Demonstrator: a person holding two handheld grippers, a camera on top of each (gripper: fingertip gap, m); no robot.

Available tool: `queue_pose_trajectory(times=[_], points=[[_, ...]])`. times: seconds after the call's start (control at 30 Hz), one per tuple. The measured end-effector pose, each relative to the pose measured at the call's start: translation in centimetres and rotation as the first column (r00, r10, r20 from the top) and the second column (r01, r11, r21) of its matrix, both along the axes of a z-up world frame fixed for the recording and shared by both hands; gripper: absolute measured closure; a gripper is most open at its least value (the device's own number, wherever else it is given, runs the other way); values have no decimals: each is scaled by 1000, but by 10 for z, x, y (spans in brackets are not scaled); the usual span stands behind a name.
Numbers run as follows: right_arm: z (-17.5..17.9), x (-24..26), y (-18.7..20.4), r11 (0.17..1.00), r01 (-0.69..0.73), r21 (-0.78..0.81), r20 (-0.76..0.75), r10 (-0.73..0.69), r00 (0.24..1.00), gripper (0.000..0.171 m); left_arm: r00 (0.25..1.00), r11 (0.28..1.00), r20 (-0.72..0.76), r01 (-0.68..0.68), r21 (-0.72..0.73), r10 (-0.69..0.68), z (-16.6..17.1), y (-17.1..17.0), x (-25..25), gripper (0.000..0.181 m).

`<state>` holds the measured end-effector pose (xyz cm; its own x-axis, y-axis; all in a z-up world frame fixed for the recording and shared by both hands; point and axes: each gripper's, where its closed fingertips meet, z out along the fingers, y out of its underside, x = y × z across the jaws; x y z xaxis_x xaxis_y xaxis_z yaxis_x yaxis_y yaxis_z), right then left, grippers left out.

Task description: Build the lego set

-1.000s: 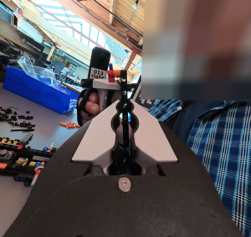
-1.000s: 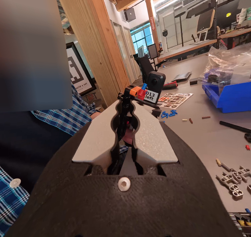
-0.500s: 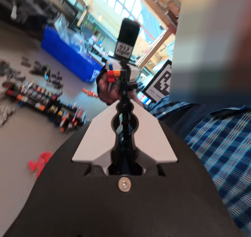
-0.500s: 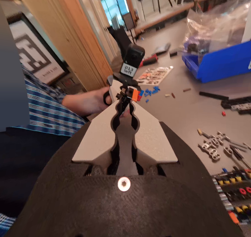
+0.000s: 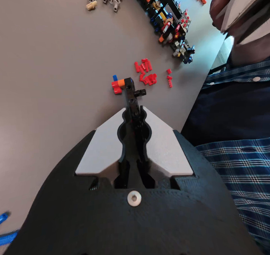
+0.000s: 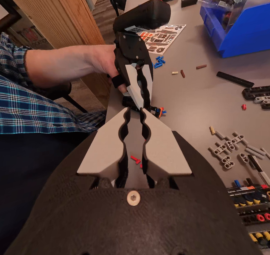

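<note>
My left gripper is shut on a black lego beam assembly with an orange, a red and a blue piece at its far end and a black pin on its side. It points down at the grey table. In the right wrist view the left gripper holds the assembly low at the table surface near the table's edge. My right gripper is open and empty, just behind it. It shows blurred in the left wrist view at the upper right.
Red pins lie beyond the assembly. Grey connectors, a partly built black frame with coloured parts, blue pins, a sticker sheet, a blue bin and black beams are on the table. Spacing between my two grippers at the tips: around 11 cm.
Both grippers held the assembly up in the air. Now the right gripper has let go and opened, and the left gripper has swung the assembly down to the table.
</note>
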<state>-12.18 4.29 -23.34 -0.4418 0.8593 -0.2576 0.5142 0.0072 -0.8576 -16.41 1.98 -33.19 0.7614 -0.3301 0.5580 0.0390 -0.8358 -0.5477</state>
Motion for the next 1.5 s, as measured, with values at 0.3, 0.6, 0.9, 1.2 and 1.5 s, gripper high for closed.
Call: queue_pose_trajectory(times=[0.3, 0.6, 0.9, 1.2, 1.5], points=[[-18, -10, 5, 988, -29, 154, 36, 24, 999, 155, 993, 977, -101, -46, 206, 68, 31, 5, -22, 148], [-41, -25, -1, 964, -72, 255, 115, 44, 992, 148, 890, 965, -398, -139, 221, 220, 4, -4, -15, 114], [-37, -27, -3, 969, 1, 247, 61, -16, 998, 134, 901, 976, -389, -138, 166, 193, -5, 2, -10, 156], [-25, -28, -17, 670, -248, 699, -51, 393, 918, 131, 997, 997, 60, 53, 58, -57, 46, -5, 22, 156], [-12, -20, -23, 514, -332, 791, -20, 564, 826, 148, 952, 969, 180, 247, 21, -247, 78, -11, 39, 157]])
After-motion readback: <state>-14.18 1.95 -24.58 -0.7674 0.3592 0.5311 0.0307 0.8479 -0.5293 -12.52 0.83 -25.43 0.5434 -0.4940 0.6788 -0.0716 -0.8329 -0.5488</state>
